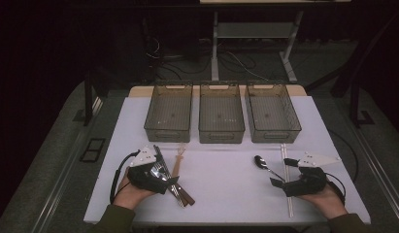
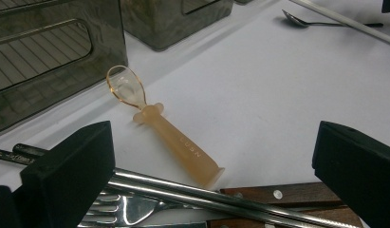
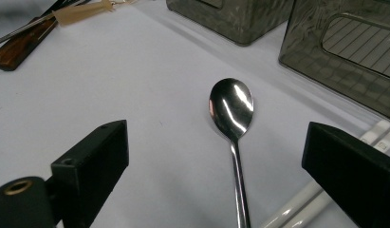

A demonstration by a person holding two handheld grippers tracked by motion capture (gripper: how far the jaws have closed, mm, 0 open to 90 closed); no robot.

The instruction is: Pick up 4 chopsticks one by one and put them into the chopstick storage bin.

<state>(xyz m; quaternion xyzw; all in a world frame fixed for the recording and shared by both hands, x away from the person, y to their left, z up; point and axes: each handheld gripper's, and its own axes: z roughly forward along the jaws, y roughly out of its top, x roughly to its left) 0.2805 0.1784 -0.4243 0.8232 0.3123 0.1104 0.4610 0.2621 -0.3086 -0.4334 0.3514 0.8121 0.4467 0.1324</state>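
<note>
Both grippers are held wide apart and empty on the white table (image 1: 226,165): the left gripper (image 2: 207,175) over piled cutlery (image 2: 150,199), the right gripper (image 3: 216,175) around a metal spoon (image 3: 232,111).

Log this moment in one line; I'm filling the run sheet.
left tongs: open over cutlery pile | right tongs: open around metal spoon | three bins: empty
</note>
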